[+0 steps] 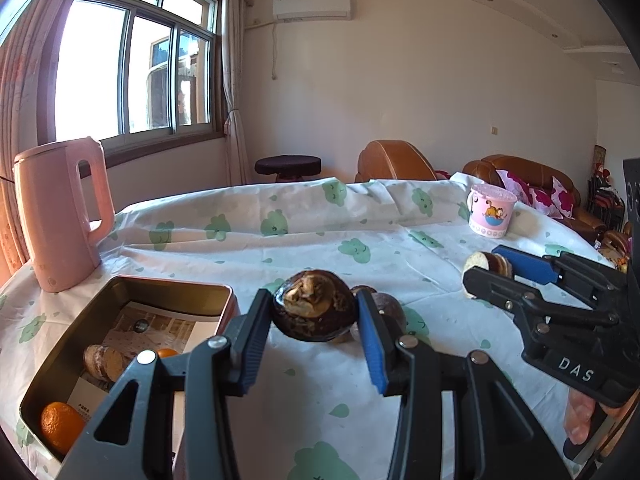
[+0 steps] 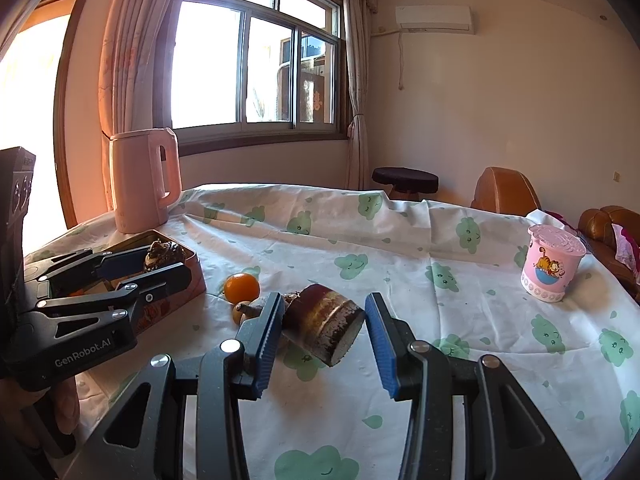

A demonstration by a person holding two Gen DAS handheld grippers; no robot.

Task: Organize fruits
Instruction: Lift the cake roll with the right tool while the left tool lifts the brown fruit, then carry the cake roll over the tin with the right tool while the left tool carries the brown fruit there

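Observation:
My left gripper [image 1: 313, 300] is shut on a dark brown, shrivelled round fruit [image 1: 316, 314], held off the cloth just right of an open metal tin [image 1: 68, 340]. In the tin lie an orange [image 1: 60, 426], a second orange [image 1: 166, 353] half hidden, and a cut brown piece [image 1: 102, 362]. My right gripper [image 2: 324, 305] is shut on a brown cylindrical piece with a pale cut end [image 2: 326, 322], held tilted above the cloth. In the right wrist view the left gripper [image 2: 166, 261] holds the dark fruit [image 2: 164, 253] by the tin's rim [image 2: 197, 272].
An orange [image 2: 241, 288] and a small tan fruit [image 2: 240, 314] lie on the cloud-print cloth beside the tin. A pink kettle [image 1: 60, 216] stands behind the tin, and a pink cartoon cup [image 1: 491, 210] sits at the far right. A brownish fruit [image 1: 390, 306] lies behind the left gripper.

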